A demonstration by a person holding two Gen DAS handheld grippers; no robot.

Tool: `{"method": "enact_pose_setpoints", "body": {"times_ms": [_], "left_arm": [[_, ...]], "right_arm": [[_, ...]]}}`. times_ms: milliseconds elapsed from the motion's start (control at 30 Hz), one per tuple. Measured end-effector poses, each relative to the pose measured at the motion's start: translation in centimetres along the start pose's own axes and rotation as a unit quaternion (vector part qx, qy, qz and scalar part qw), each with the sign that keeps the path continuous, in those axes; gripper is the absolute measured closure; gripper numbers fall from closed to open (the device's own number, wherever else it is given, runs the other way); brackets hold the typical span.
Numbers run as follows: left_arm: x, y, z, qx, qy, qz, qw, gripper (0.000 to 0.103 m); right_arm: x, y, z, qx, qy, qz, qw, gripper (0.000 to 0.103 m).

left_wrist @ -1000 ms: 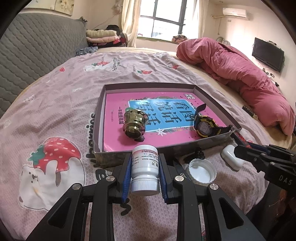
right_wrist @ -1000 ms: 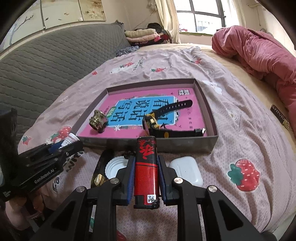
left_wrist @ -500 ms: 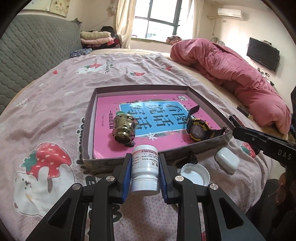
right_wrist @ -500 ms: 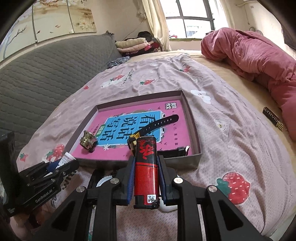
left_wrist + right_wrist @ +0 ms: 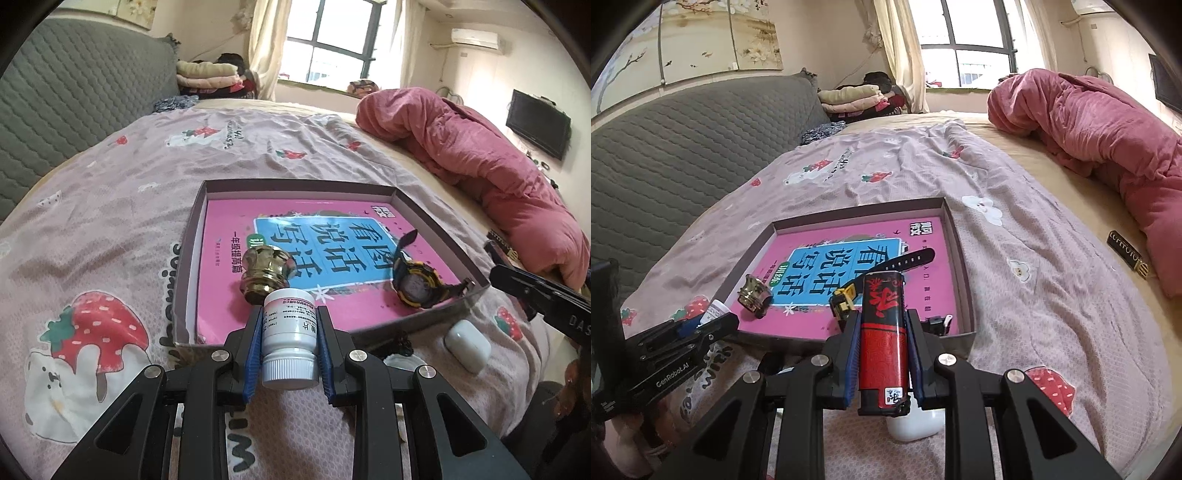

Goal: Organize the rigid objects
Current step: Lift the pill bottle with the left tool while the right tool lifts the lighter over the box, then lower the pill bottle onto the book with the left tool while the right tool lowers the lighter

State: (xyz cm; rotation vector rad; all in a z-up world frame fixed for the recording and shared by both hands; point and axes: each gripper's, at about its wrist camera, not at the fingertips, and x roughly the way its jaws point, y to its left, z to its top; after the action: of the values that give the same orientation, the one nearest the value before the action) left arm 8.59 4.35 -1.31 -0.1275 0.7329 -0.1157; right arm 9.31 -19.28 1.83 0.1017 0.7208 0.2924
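With the left gripper [image 5: 289, 334] clamped on the white pill bottle [image 5: 289, 341] and the right gripper [image 5: 882, 345] on the red lighter [image 5: 882, 339], both near the tray's [image 5: 295, 184] near wall, each was best lowered onto bare pink floor clear of the watch [image 5: 415, 282] and brass knob [image 5: 265, 273].

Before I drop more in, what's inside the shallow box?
Inside the box: a pink book lining the bottom, a brass knob and a yellow-black watch. Whatever's beneath the book is covered.

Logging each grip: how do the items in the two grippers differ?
The left gripper clamps a white pill bottle, round with a ribbed cap; the right gripper clamps a red-and-black lighter, slimmer and taller. Both lie lengthwise between blue pads, near the tray.
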Motion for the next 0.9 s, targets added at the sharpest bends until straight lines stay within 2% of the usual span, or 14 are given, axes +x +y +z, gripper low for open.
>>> {"method": "enact_pose_setpoints", "body": {"times_ms": [233,900], "left_arm": [[0.7,-0.7,1.1,0.005,-0.023,0.004,0.9997,0.076],[2.5,-0.9,2.7,0.001,-0.023,-0.011,0.9997,0.076]], "right_arm": [[-0.5,-0.3,0.5,0.005,-0.005,-0.004,1.0,0.08],[-1.1,-0.2,4.1,-0.013,-0.02,-0.036,0.999,0.08]]}}
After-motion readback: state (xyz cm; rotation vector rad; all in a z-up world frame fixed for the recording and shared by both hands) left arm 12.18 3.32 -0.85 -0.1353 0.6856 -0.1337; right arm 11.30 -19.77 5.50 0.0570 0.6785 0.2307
